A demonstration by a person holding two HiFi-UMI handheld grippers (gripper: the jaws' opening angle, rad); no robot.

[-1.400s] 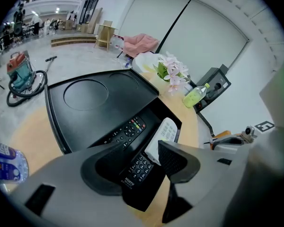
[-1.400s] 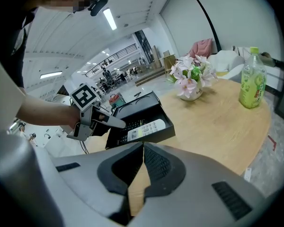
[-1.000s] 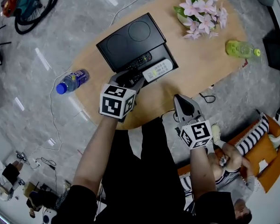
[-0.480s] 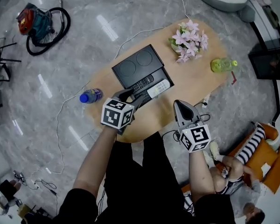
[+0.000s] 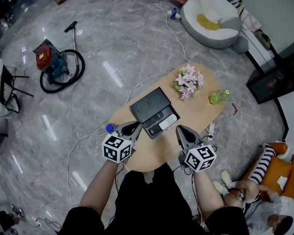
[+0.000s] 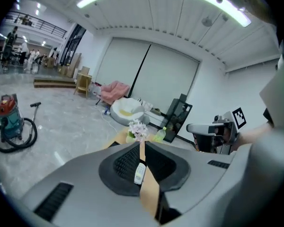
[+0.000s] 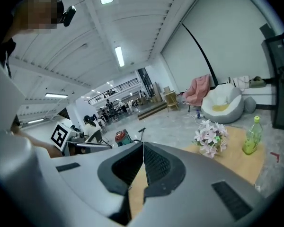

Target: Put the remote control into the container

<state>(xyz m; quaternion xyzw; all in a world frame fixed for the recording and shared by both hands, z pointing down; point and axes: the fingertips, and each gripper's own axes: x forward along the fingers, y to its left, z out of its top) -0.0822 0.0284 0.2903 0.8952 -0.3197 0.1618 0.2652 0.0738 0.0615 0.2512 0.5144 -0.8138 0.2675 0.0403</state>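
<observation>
One white remote control (image 5: 169,122) lies inside the open container (image 5: 149,104).

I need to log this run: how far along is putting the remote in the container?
Done: the white remote lies in the container, beside a black remote. In hand: nothing. The left gripper has just been closing its jaws to a slit, with nothing between them; the right gripper is shut, empty. Both hang over the table. Left: seemingly nothing.

Both forearms reach forward, side by side. Left gripper (image 5: 130,128): jaws have just been closing, narrow gap left, nothing between. Right gripper (image 5: 180,129): jaws together, empty.
</observation>
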